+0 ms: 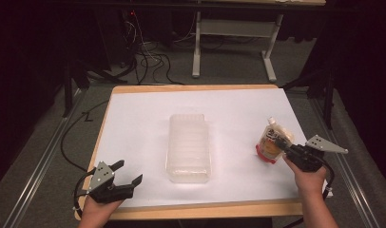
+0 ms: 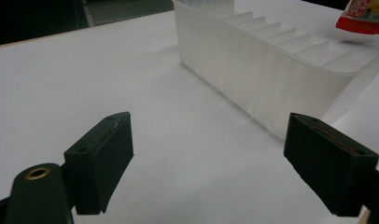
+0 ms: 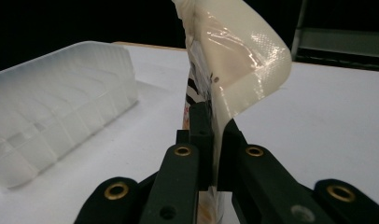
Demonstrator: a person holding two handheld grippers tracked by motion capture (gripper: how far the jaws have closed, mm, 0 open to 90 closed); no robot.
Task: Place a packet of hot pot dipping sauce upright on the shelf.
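While my right gripper [image 1: 285,148] pinches the cream pouch [image 1: 273,142] with its red bottom and bent top edge, my left gripper [image 1: 126,173] rests wide open.

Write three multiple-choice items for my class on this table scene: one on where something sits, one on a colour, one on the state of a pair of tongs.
1. Where does the clear plastic tray sit?
A. near the middle of the white table top
B. at the far left edge
C. on the floor

2. What colour is the bottom band of the pouch?
A. blue
B. red
C. green

3. How do the right tongs stand?
A. wide open over the tray
B. shut on nothing
C. shut on the pouch

Answers:
1 A: the high view shows the tray midway across the table.
2 B: a red strip runs along the pouch's base in the high view.
3 C: the right gripper view shows both jaws pressed on the pouch, while the left tongs are open.
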